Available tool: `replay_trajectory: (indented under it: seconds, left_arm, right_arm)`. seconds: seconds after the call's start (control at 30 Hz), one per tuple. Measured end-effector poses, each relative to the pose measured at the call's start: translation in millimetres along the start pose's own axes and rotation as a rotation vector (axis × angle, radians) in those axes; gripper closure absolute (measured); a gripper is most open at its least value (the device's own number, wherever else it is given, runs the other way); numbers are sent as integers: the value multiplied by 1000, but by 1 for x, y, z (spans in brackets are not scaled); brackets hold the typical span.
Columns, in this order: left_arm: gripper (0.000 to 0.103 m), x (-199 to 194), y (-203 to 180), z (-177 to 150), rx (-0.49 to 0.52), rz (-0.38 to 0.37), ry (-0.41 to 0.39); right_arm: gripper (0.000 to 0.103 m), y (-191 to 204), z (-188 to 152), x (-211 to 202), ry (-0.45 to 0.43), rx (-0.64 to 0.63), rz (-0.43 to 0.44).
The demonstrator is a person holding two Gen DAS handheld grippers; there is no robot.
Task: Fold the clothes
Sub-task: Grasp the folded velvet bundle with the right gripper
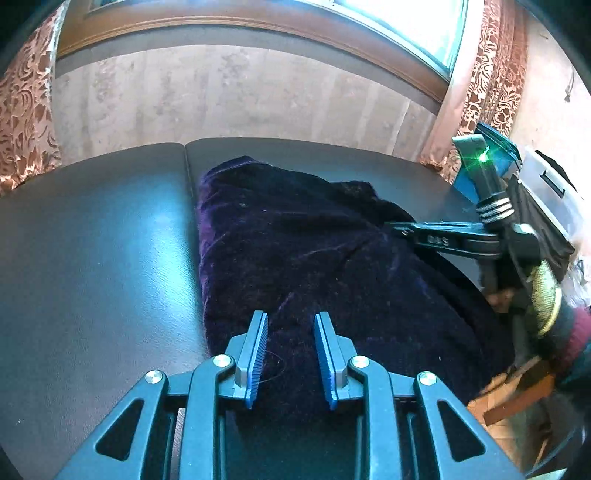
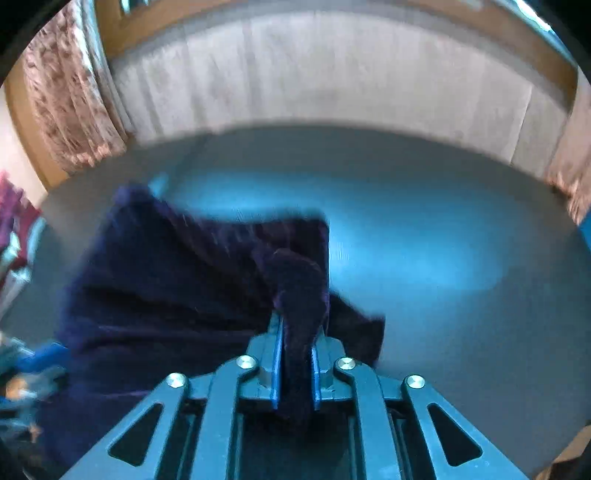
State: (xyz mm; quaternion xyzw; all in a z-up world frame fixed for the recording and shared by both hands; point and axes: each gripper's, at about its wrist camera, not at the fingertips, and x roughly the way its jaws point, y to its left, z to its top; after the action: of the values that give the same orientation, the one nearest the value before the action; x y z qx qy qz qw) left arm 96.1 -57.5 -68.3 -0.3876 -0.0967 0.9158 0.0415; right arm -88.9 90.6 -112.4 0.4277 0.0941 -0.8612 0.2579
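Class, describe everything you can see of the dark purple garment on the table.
The dark purple garment looks like soft, velvety cloth, roughly folded into a long bundle with creases. It lies on the dark table beside the tabletop's seam. The right gripper is shut on a bunched fold, lifting it. The left gripper, jaws apart, hovers over its near end, gripping nothing.

one garment (image 1: 314, 251), two tongs (image 1: 291, 326), one table (image 1: 92, 240)

Daylight floods in from the window (image 1: 417, 26) above the table (image 1: 92, 240), blown out to white in my left view. It glares pale blue off the tabletop. My left view is sharp; my right view is smeared by motion. Both bend hard toward black corners.
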Motion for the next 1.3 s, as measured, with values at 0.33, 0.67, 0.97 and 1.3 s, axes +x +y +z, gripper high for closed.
replay_trajectory:
  seconds: [0.33,0.67,0.97,1.3]
  left_arm:
    - [77,-3,42,60,-85,-58,-46]
    - [77,69,21,76,38,11,95]
    - [76,68,25,70,11,51,88]
    - [61,0,97,31,-279,-105,17]
  right_arm:
    - [59,-5,2,-61,-91,63,116]
    - [70,46,-77,-67,7,-171,278]
    - [86,10,-93,-57,-48,-56,307]
    - [4,-23,-57,-94,-119,143,363]
